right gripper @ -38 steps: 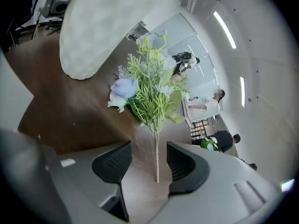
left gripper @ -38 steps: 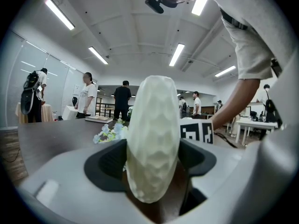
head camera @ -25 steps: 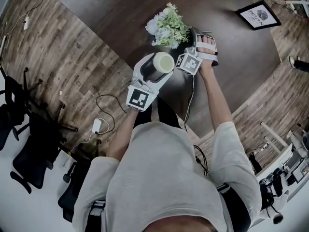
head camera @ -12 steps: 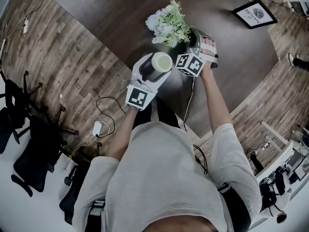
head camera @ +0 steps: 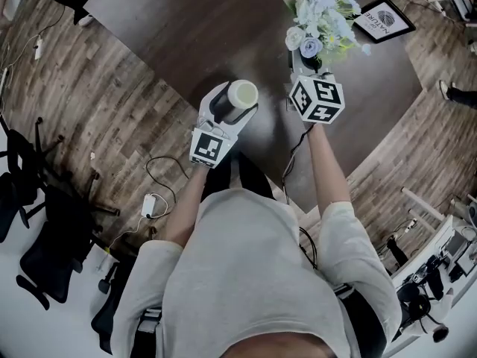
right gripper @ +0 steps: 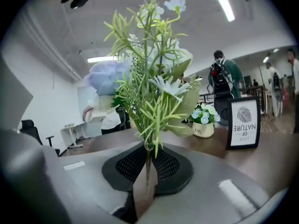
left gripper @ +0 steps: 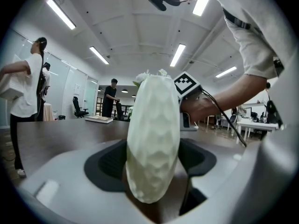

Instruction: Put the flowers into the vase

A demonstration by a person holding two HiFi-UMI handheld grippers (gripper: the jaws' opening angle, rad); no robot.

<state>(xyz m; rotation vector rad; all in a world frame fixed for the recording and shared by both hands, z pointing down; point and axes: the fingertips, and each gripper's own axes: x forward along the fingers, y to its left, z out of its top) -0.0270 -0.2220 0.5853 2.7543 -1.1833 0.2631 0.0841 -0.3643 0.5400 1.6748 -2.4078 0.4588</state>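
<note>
My left gripper [head camera: 232, 109] is shut on a pale cream faceted vase [head camera: 242, 94], which stands upright with its open mouth up near the dark table's front corner. In the left gripper view the vase [left gripper: 153, 134] fills the gap between the jaws of the left gripper [left gripper: 153, 164]. To the vase's right and higher, my right gripper [head camera: 305, 64] is shut on the thin stems [right gripper: 148, 169] of a bunch of white, pale blue and green artificial flowers [head camera: 320, 13]. Its jaws have just been closing tighter on them. The bunch [right gripper: 149, 73] stands upright above the right gripper [right gripper: 147, 174].
A framed print [head camera: 387, 22] stands at the table's far right, with a small pot of blue flowers [right gripper: 202, 125] beside it. Office chairs [head camera: 33, 200] and cables [head camera: 153, 192] are on the wooden floor at the left. People stand in the background.
My right gripper has risen and rolled with the flowers, so the bunch went from lying low beside the vase to standing upright, higher and further right. The left gripper and vase stayed still.
</note>
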